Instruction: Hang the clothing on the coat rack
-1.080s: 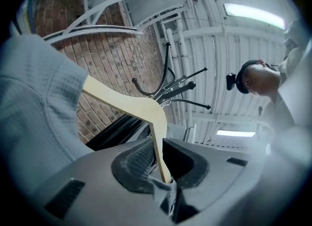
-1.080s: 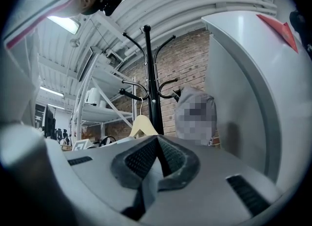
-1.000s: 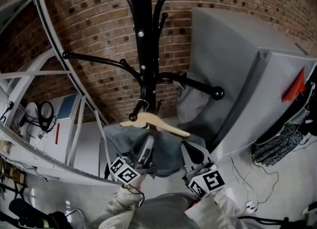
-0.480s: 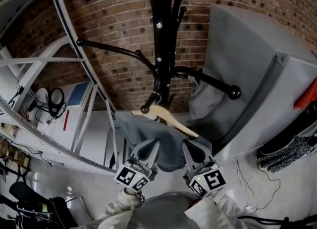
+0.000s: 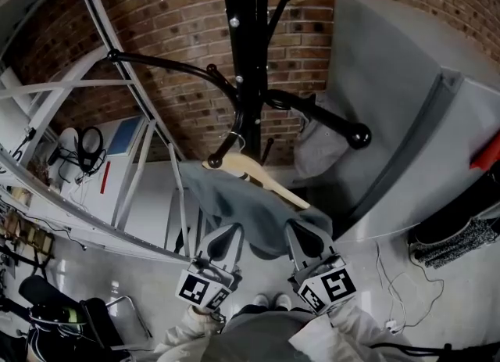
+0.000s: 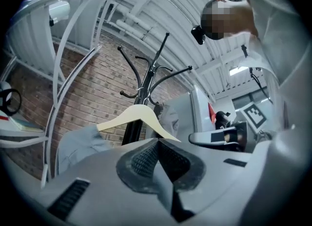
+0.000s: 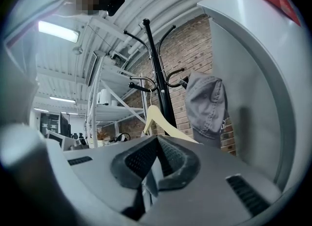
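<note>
Coat rack: black metal pole with curved arms ending in knobs, standing against a brick wall.

Hanger: pale wood. Its wire hook sits over a low arm of the rack, close to the pole, and the bar slants down toward 4 o'clock in the head view.

Clothing: a grey-blue garment draped over the hanger, hanging on the rack just above both claws.

Left claw: jaws shut tip to tip with nothing between them. It sits just below the garment's lower edge, at 7 o'clock from the hanger.

Right claw: jaws closed together, and nothing can be seen between them. It is at 5 o'clock from the hanger, with its tips close under the garment's hem. Whether they touch the cloth cannot be told.

Cap: grey, hanging from another arm of the rack at 3 o'clock from the pole.

Cabinet: a large grey box just right of the rack.

Shelving: a white frame at 9 o'clock, with black headphones lying on a shelf.
</note>
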`<state>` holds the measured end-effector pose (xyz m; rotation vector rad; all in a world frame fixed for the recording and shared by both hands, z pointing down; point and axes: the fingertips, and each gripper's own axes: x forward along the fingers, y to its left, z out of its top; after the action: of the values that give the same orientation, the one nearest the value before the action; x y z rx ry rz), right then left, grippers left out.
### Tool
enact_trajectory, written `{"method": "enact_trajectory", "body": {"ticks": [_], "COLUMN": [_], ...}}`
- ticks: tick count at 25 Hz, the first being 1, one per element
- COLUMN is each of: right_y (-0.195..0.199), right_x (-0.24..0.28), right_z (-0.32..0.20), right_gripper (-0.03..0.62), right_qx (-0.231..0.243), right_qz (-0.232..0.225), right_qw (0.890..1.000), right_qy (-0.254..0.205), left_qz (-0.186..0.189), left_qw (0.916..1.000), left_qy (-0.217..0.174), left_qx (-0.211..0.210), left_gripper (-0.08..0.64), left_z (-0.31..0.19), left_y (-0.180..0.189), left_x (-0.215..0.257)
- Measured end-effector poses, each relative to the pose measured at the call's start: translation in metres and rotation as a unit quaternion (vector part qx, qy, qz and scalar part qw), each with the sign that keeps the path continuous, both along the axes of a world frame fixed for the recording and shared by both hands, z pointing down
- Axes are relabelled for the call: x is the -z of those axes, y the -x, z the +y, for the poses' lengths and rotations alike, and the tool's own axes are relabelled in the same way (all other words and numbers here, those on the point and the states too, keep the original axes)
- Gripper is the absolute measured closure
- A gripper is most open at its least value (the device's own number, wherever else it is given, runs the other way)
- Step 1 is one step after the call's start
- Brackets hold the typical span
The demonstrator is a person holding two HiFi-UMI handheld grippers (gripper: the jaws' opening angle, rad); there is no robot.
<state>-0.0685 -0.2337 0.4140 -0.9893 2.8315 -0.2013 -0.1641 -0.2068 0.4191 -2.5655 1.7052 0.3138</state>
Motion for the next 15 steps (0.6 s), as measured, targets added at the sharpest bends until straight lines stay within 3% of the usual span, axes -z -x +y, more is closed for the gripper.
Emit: {"method": "enact_trajectory", "body": {"ticks": [3, 8, 15], "right_y": [-0.005, -0.002, 0.022], "right_x": [-0.005, -0.013, -0.006], "right_z": [0.003, 0.018, 0.051], "right_gripper": [0.569, 0.569, 0.569], "right_qx": [-0.002, -0.001, 0.000], "right_qz": [0.001, 0.004, 0.005], "right_qw": [1.000, 1.000, 1.000], "right_qy": [0.005, 0.016, 0.010], "left_qz": [-0.011, 0.015, 0.019], "left_qw": [0.9998, 0.9997, 0.9996], "left_qy": [0.014, 0.017, 0.013], "left_qx": [-0.004, -0.005, -0.018], "left_gripper": [0.552, 0.552, 0.552], "left_z": [0.009, 0.021, 0.055], "left_y": [-0.004, -0.004, 0.012], "left_x": [-0.015, -0.016, -0.010]}}
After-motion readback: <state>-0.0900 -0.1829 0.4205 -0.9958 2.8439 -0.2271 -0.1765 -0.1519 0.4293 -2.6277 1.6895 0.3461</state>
